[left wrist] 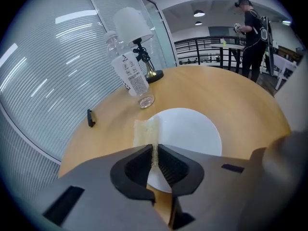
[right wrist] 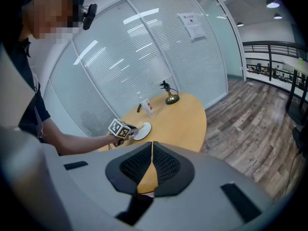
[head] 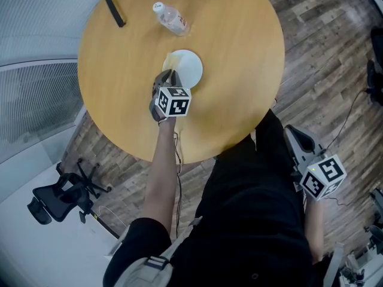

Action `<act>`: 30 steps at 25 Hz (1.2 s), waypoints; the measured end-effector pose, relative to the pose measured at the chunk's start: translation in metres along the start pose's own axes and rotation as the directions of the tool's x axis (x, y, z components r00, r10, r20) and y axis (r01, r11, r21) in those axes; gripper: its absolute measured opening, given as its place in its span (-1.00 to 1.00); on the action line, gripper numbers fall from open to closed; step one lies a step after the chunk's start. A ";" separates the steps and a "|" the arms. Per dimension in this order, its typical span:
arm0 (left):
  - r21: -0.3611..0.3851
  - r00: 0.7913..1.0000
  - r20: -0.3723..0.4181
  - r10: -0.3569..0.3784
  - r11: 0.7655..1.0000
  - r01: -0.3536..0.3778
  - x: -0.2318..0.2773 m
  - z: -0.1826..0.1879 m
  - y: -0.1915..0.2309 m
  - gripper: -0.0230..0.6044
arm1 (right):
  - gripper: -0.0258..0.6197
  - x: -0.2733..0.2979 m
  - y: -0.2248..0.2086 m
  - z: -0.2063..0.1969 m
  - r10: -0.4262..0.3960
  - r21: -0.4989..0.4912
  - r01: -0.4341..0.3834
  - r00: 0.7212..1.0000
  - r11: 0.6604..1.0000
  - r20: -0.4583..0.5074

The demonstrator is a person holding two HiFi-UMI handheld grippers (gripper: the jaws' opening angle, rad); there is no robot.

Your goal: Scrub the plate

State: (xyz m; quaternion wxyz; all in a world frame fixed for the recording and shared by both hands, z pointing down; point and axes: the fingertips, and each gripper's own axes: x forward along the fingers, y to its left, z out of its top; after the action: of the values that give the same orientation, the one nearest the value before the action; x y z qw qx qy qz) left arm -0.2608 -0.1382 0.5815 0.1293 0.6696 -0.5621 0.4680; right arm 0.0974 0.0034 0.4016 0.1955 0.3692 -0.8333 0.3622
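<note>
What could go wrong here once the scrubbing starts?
The plate lies loose on the table, with the right gripper shut and far from it, so it may slide. The left gripper pinches only a thin edge of the cloth, which might slip out. The bottle stands near the plate and could be knocked.

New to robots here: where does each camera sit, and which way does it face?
Head view: on the head, looking down at table, left arm, legs.
Left gripper view: on the left gripper, facing along its jaws over cloth, plate, bottle.
Right gripper view: on the right gripper, facing the table and left arm from afar.
All share plate and bottle.
</note>
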 end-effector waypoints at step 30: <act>0.028 0.965 -0.022 -0.261 0.965 0.262 -0.028 0.035 -0.098 -0.81 | -0.86 -0.003 -0.005 -0.001 -0.002 0.034 0.000 0.999 0.999 0.034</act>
State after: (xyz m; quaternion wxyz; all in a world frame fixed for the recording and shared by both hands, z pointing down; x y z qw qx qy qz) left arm -0.1565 -0.1122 0.5765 0.1848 0.7355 -0.4602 0.4616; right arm 0.1029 0.0032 0.4026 0.1750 0.3790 -0.8300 0.3698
